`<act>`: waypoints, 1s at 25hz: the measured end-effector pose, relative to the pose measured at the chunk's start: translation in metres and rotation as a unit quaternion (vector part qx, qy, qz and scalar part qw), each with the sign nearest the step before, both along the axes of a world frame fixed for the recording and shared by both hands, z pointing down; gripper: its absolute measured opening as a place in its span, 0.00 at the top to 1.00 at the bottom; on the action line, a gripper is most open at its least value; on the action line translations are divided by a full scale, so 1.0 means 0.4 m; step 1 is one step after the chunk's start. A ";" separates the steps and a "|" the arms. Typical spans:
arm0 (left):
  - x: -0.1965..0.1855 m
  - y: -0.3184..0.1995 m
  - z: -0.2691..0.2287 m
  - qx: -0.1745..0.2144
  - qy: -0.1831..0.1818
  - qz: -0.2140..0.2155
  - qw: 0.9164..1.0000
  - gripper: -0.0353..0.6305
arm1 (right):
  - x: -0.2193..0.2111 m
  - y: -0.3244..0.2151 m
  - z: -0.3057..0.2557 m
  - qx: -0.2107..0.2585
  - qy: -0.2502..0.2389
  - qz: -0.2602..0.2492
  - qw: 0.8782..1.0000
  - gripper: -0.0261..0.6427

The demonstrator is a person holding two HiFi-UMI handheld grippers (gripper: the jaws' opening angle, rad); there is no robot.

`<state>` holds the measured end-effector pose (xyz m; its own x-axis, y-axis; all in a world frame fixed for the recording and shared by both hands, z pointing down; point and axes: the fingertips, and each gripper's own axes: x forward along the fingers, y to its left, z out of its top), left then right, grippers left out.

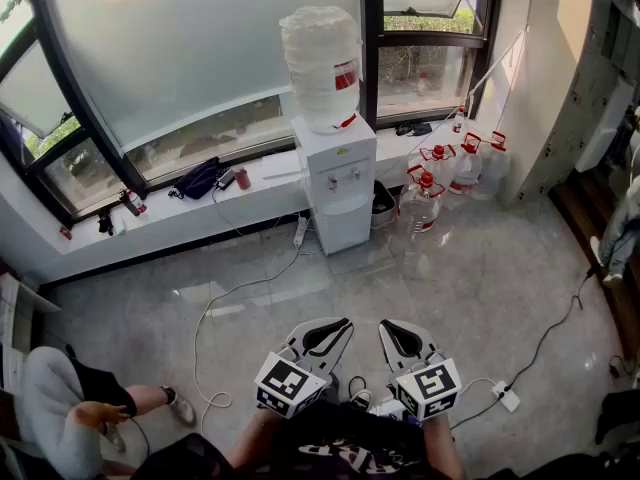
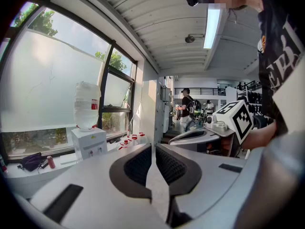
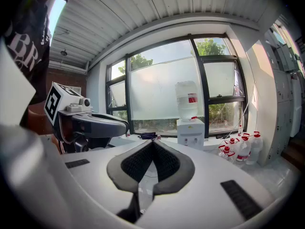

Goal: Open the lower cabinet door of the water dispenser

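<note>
Fingers (image 2: 140,165) of the left gripper (image 1: 338,326) are pressed tip to tip with nothing between them. The right gripper (image 1: 392,328) is closed and empty in the same way. Both are held side by side, close to the person's body.

The water dispenser (image 1: 335,183) stands well apart from them, across the floor against the window sill, and its lower cabinet door (image 1: 343,223) looks closed.

The first hazard is probably the white cable (image 1: 225,298), which loops over the tiles on the left of the way in and could catch a foot. A power strip (image 1: 507,398) lies near on the right. At the door, closed jaws would only slide off the panel, so they must open first. A hard pull could also rock the slim cabinet under its tall load.

A dark bin (image 1: 383,203) sits just right of the dispenser, its contents unclear. Beyond it several clear jugs (image 1: 425,198) with red caps crowd together, and a swinging door might knock them. How full they are cannot be judged. The big upturned bottle (image 1: 322,63) on top looks nearly empty.
</note>
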<state>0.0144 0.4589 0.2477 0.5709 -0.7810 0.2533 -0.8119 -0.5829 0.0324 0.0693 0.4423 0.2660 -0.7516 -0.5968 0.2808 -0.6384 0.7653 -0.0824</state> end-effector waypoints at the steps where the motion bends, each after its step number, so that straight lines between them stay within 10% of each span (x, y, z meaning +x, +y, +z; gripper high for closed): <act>1: 0.002 0.001 -0.001 0.001 -0.001 0.001 1.000 0.91 | 0.002 0.000 0.000 -0.001 -0.001 0.001 1.000 0.94; 25: -0.093 -0.086 0.025 -0.017 -0.010 -0.031 0.999 0.91 | -0.060 -0.110 0.040 -0.028 -0.034 -0.005 0.999 0.94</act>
<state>-0.0230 0.4246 0.2578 0.5167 -0.8053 0.2908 -0.8469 -0.5306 0.0354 0.0453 0.3983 0.2819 -0.7756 -0.5742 0.2622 -0.6225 0.7645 -0.1674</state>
